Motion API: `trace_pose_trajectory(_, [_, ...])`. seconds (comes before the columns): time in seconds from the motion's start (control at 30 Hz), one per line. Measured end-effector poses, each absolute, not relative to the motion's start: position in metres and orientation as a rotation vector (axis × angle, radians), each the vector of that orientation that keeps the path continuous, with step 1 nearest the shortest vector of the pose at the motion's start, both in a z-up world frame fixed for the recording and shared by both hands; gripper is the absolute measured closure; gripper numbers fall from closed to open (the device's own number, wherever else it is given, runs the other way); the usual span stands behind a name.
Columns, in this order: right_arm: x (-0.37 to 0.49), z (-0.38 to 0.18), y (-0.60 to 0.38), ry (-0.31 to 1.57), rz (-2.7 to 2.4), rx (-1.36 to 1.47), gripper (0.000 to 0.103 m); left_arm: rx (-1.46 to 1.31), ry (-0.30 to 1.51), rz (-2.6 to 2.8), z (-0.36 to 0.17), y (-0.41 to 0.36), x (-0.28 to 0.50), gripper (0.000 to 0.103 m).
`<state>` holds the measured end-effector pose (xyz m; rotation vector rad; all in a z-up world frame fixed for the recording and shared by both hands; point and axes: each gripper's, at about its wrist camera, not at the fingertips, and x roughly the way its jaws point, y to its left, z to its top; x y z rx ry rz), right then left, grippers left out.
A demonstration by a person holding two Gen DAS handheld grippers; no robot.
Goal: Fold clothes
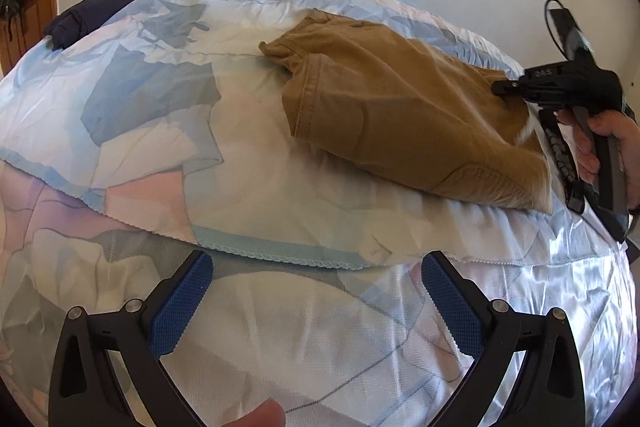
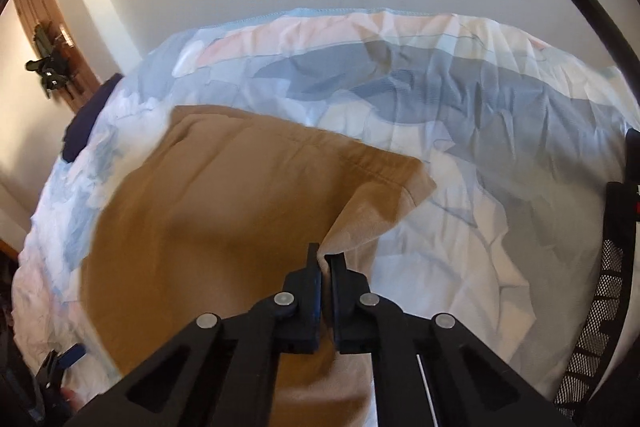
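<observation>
Your left tongs (image 1: 316, 307) sit at the bottom centre of the left wrist view, spread wide with nothing between the blue pads (image 1: 182, 307). They hover over the patterned bedspread (image 1: 160, 131), which covers the bed in pale blue, grey, pink and white patches.

The tan shorts (image 1: 400, 115) lie on the bedspread in the right half of that view, with the stitched hem edge toward frame centre and the far end running to the right edge. In the right wrist view the shorts (image 2: 208, 211) fill the centre and lower left of the frame (parts of the cloth are blurred).

Your right tongs (image 2: 324, 259) are at the lower centre of the right wrist view, closed on a corner of the tan shorts; the fabric rises in a tented fold up to the fingertips. From the left wrist view, the right tongs (image 1: 500, 89) appear at the right edge, tips touching the shorts, with your right hand (image 1: 612, 147) around the grip.

A dark navy garment (image 1: 100, 9) lies at the upper left of the bed, well apart from the shorts.
</observation>
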<state>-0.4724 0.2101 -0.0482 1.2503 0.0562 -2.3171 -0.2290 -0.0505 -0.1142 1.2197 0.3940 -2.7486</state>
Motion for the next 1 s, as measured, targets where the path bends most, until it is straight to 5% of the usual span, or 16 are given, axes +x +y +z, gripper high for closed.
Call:
trace_pose_trajectory(0.2, [-0.396,-0.012,0.193,0.071,-2.183,1.148,0.100,1.172,0.376,-2.749,-0.094,-0.064,-0.232,0.000])
trace_pose_trajectory(0.83, [-0.191,-0.021,0.202,0.049,-1.978,1.362,0.100,0.843,0.485,-2.772,0.004,-0.122,-0.178,0.000])
trace_pose_trajectory(1.0, [-0.120,-0.034,0.190,0.205,-1.880,1.442,0.099,0.804,0.510,-2.774,0.017,-0.124,-0.168,0.000])
